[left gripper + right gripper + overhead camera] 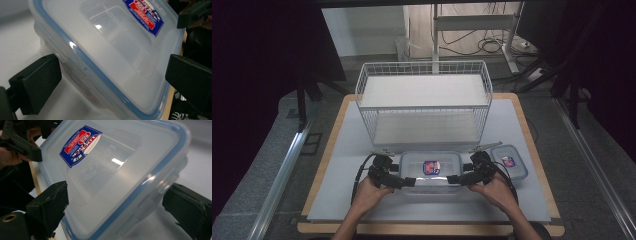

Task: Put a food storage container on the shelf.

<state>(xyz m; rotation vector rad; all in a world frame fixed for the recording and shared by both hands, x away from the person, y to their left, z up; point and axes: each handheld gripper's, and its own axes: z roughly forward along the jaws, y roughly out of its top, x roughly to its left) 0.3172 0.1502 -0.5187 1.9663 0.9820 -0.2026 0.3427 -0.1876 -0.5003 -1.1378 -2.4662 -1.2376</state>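
Observation:
A large clear plastic container (430,161) with a blue-sealed lid and a red and blue label sits on the grey mat in front of the wire basket. My left gripper (409,181) is at its front left corner and my right gripper (453,178) at its front right corner. In the left gripper view the container (107,42) lies between wide-spread jaws, and the left gripper (112,72) is open. The right gripper view shows the same container (112,165) between spread jaws, with the right gripper (117,195) open. Whether the jaws touch its walls is unclear.
A white wire basket (424,75) with two shelves stands just behind the container. A smaller lidded container (510,162) rests to the right, close to my right hand. The mat (342,170) has bare space on the left, and its front edge is near my forearms.

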